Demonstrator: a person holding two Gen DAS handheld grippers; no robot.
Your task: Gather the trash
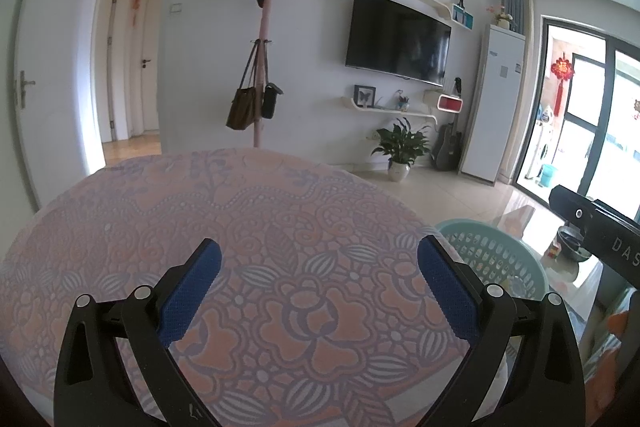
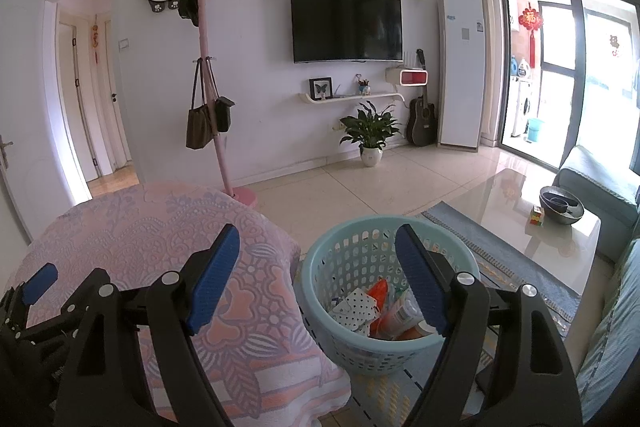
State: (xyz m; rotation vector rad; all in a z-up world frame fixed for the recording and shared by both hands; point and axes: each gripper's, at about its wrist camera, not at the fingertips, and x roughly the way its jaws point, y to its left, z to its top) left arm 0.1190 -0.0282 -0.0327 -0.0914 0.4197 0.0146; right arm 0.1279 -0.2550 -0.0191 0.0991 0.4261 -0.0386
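A light blue plastic basket (image 2: pixel 344 267) stands on the floor beside a surface covered with a pink patterned cloth (image 2: pixel 160 227). Inside it lie an orange wrapper (image 2: pixel 378 291), a white dotted packet (image 2: pixel 354 309) and a tube (image 2: pixel 402 311). My right gripper (image 2: pixel 318 253) is open and empty, above the gap between cloth and basket. My left gripper (image 1: pixel 318 259) is open and empty over the cloth (image 1: pixel 240 211); the basket (image 1: pixel 500 259) shows at its right. The left gripper's blue pad also shows in the right wrist view (image 2: pixel 40 283).
A glass coffee table (image 2: pixel 520 203) with a dark bowl (image 2: pixel 560 205) and a small cube stands to the right, on a grey rug (image 2: pixel 500 259). A sofa (image 2: pixel 612 327) is at the far right. A pink coat rack (image 2: pixel 212 107) and potted plant (image 2: pixel 370 135) stand by the wall.
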